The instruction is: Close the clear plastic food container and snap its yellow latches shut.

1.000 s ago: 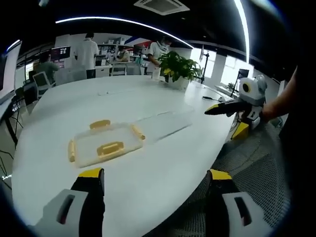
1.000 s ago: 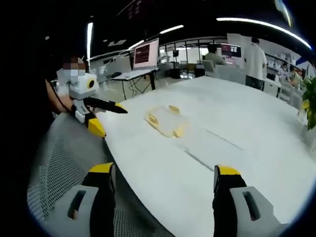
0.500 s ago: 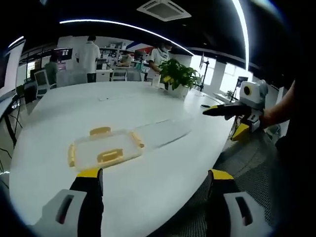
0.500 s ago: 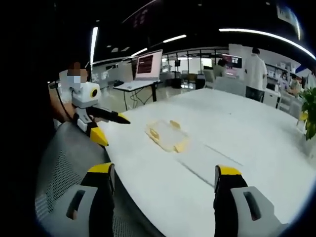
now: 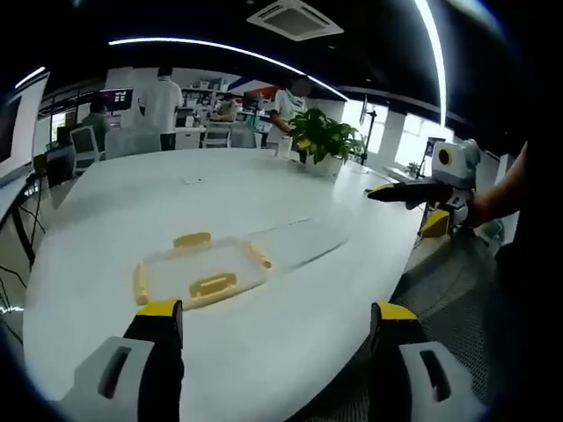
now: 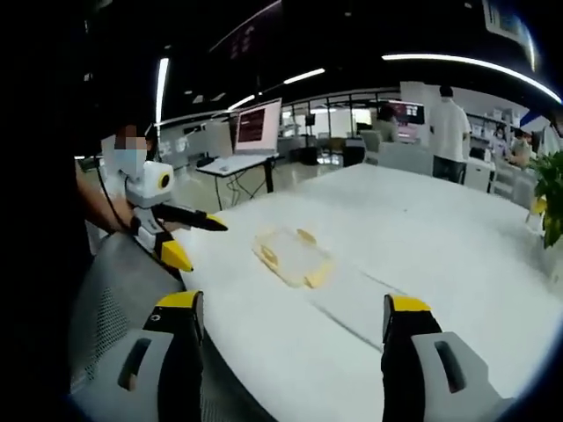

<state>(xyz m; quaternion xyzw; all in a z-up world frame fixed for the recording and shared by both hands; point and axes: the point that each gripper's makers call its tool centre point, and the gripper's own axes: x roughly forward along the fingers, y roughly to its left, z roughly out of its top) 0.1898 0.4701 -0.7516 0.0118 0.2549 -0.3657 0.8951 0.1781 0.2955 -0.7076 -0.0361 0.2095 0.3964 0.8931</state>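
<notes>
In the left gripper view, the left gripper (image 5: 268,338) is held with its jaws spread wide and empty above the near edge of the white worktop (image 5: 132,202). The clear plastic food container (image 5: 201,267) lies flat on the worktop at about 11 o'clock from the jaws, well apart from them, and a clear flat piece (image 5: 295,242), judged to be its lid, rests just beside it at 2 o'clock. Against the picture of a second ago, the container sits a little nearer the view's middle, which is taken as the camera swinging and not the container moving; nothing has been gripped, so the closing is judged not yet begun. Four yellow latches (image 5: 212,285) are counted around the rim. The right gripper (image 5: 413,192) is seen at 2 o'clock off the worktop's edge, its jaws drawn together on nothing. One potted plant (image 5: 321,136) and several people are seen beyond. In the right gripper view, that view's own jaws are seen parted and empty, and one container (image 6: 290,257) is seen at 11 o'clock, with three of its latches made out. The left gripper (image 6: 207,221) is seen near the worktop's edge (image 6: 264,352); its jaws' state cannot be told there. A monitor (image 6: 257,126) stands far off.
</notes>
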